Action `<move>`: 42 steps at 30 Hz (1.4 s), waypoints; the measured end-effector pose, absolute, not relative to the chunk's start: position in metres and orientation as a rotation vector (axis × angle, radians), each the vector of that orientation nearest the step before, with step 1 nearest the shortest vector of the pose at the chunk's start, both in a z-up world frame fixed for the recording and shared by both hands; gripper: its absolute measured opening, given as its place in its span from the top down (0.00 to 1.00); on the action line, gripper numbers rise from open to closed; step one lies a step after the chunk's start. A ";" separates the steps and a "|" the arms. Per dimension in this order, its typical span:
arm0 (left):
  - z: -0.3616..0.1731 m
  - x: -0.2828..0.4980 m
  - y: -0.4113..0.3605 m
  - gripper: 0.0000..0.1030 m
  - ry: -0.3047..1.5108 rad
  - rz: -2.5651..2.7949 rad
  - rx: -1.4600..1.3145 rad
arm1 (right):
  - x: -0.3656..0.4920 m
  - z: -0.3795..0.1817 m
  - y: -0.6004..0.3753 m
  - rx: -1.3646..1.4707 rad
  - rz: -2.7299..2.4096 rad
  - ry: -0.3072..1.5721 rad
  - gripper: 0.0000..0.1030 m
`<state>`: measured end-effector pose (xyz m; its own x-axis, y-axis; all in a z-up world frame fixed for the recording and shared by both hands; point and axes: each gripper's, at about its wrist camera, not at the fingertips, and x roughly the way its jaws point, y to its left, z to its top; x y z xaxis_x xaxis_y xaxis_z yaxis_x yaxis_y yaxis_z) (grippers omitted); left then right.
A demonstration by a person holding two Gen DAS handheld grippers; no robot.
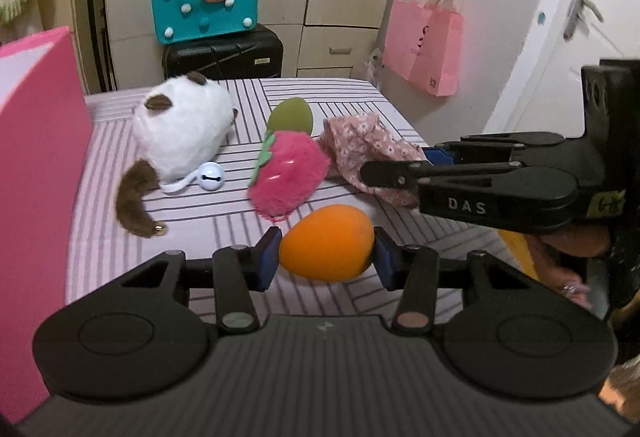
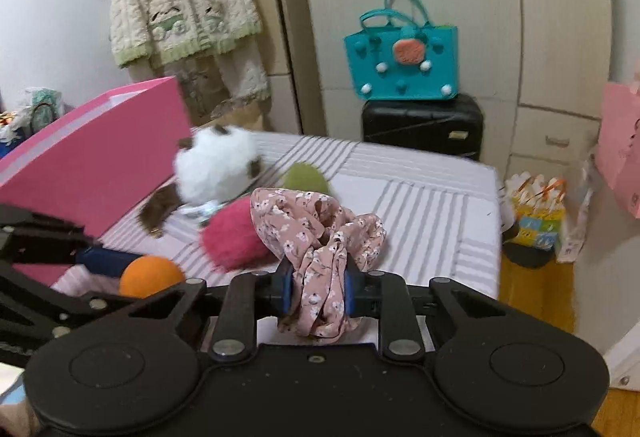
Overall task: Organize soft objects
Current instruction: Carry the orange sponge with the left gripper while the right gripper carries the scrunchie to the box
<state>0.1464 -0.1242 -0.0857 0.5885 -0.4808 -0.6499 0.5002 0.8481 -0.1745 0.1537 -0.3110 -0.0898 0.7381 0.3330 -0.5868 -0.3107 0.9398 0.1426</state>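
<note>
Angled down over the striped bed (image 1: 320, 93), the left tongs (image 1: 326, 253) pinch one orange ball (image 1: 326, 241) while the right tongs (image 2: 318, 291) clamp one floral scrunchie (image 2: 316, 233) beside one pink plush strawberry (image 1: 290, 173).

Both grippers are black, with blue pads (image 1: 269, 257) and round silver pivot screws. The right gripper (image 1: 370, 173) bears white letters "DAS".
</note>
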 end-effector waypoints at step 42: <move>-0.009 0.072 0.005 0.55 0.959 -0.794 0.147 | 0.074 0.010 -0.179 0.091 0.692 1.012 0.73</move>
<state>0.0724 0.0052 -0.0092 0.3213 -0.5401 -0.7779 0.6638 0.7143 -0.2218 0.0740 -0.1787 0.0103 0.3390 0.5706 -0.7480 -0.4899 0.7859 0.3774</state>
